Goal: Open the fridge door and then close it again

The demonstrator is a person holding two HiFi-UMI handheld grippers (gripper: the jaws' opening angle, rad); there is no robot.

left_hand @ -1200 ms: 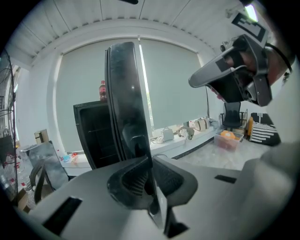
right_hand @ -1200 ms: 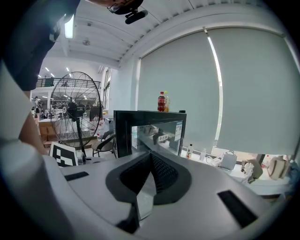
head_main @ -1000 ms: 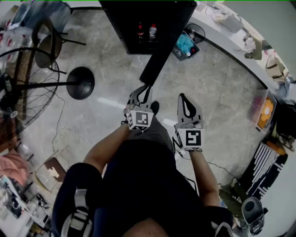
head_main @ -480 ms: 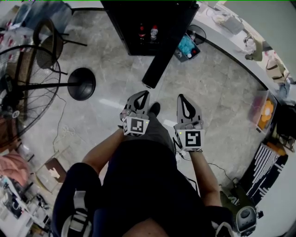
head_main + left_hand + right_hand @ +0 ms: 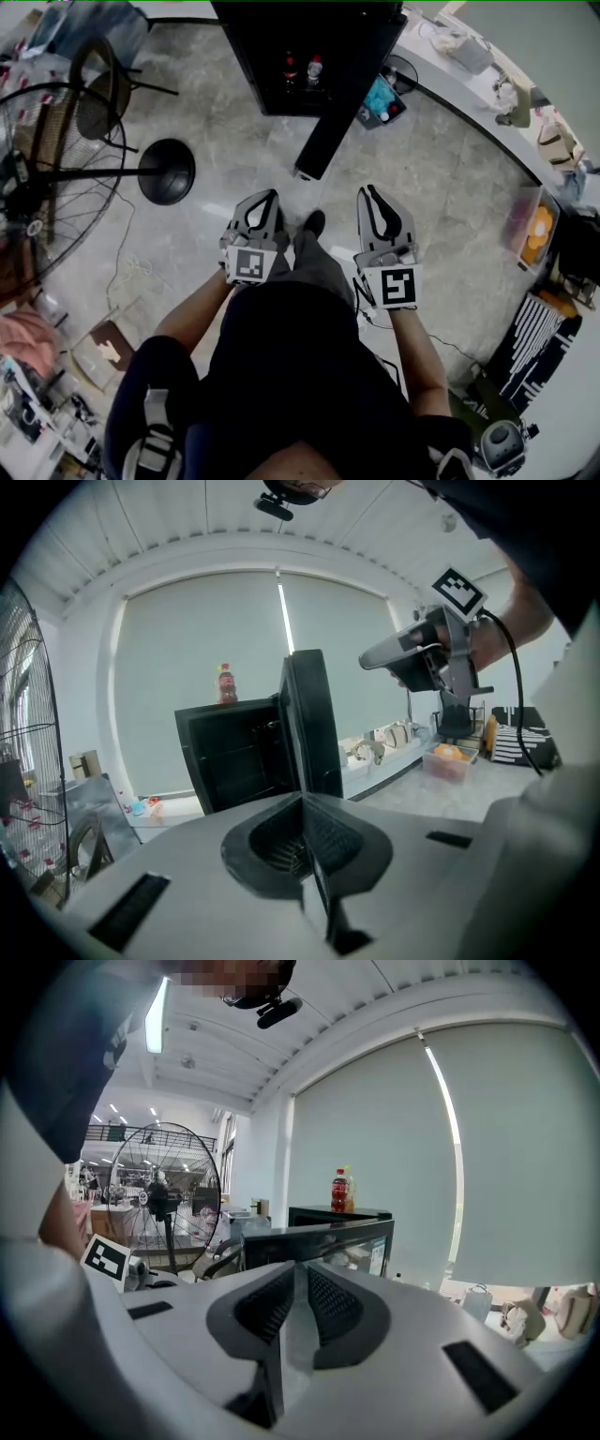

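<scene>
While the fridge door stands open, upright, free edge toward person

A pedestal fan is standing at nine o'clock, its round base resting on the marble floor. A chair (dark, thin-legged) is sitting at eleven. A white tabletop is curving past two o'clock.

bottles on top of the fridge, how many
2. On the fridge top, side by side: the left bottle and the right bottle; others may be hidden inside.
</scene>
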